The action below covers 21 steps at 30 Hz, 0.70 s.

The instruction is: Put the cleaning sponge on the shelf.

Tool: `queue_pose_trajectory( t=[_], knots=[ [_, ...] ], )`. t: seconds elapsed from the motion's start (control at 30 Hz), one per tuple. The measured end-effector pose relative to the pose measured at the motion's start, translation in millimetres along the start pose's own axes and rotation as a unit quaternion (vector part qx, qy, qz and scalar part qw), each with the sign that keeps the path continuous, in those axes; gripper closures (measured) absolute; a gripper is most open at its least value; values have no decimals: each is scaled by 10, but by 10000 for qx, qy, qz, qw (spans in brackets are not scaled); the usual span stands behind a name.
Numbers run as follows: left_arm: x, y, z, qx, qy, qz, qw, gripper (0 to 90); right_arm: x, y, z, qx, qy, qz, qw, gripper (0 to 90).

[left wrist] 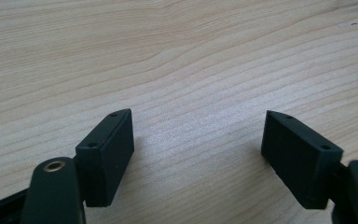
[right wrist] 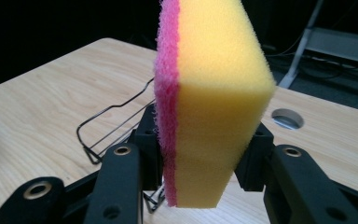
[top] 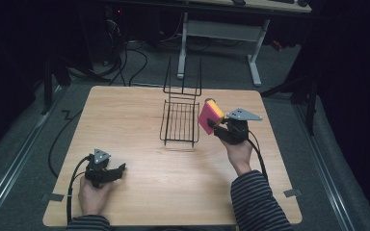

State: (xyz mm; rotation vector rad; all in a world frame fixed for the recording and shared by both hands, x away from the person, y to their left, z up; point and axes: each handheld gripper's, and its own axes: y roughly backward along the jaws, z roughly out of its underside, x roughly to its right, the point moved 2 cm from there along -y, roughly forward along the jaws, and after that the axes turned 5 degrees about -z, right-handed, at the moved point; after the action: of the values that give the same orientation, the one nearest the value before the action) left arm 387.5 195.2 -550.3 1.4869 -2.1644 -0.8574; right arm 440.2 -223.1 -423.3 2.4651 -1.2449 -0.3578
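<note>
In right claw, sponge upright.

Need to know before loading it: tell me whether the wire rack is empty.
Empty. The wire rack shows bare table through its bars; the sponge is beside it, held in the right tool.

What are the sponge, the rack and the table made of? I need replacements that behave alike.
Sponge: soft open-pored foam, yellow, with a rougher pink scouring layer; it dents where the right gripper clamps it.
Rack: thin black wire, probably coated metal.
Table: pale wood grain, matte; whether solid wood or laminate can't be told.
</note>
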Motion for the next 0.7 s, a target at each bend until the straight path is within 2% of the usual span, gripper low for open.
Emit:
queue_pose_trajectory(
  t=[0.3, 0.7],
  knots=[
    [-1, 0, 0, 0, 4, 4, 10000, 258, -134, -236, -88, -126, 218, -328, 9991, 610],
    [-4, 1, 1, 8, 19, 19, 10000, 258, -230, -550, -125, -337, 346, -504, 9976, 610]
  ],
)
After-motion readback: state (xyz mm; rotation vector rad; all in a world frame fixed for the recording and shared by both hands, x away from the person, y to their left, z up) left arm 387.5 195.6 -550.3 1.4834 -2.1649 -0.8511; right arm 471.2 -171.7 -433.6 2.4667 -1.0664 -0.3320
